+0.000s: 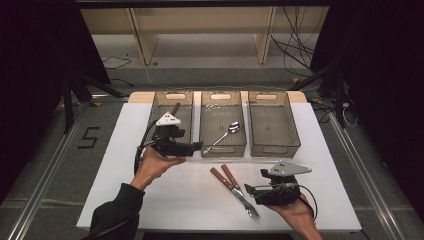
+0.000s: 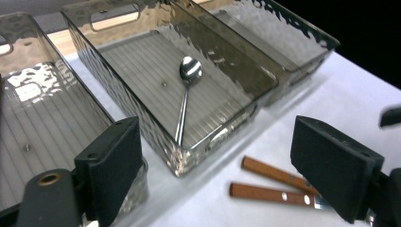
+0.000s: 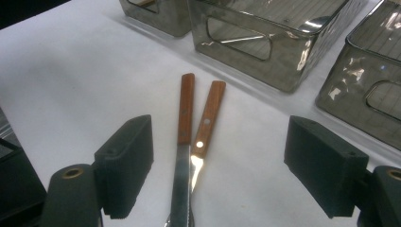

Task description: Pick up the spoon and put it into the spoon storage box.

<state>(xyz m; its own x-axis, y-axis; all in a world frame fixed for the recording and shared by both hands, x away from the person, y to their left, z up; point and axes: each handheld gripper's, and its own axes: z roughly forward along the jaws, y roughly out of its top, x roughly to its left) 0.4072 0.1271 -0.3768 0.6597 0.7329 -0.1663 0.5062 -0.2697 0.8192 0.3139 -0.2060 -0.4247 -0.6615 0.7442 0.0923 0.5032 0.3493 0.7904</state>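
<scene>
Smoked-plastic bins: three bins are set side by side at the far edge of the white table [image 1: 150, 200], seemingly one per kind of cutlery.
Spoon: the spoon [image 1: 223, 136] is lying in the middle bin [image 1: 222, 150], bowl to the far end.
Left bin: a wooden handle [image 1: 175, 108] is seen inside the left bin [image 1: 159, 107].
Left gripper: the left gripper [image 1: 196, 146] is held just beside the middle bin's near corner, jaws spread wide, nothing between them.
Knife and fork: the knife [image 3: 184, 142] and fork [image 3: 206, 123] are left side by side on the table, handles toward the bins.
Right gripper: the right gripper [image 3: 217, 165] is held open over them, apparently lined up for a pick; neither is gripped.
</scene>
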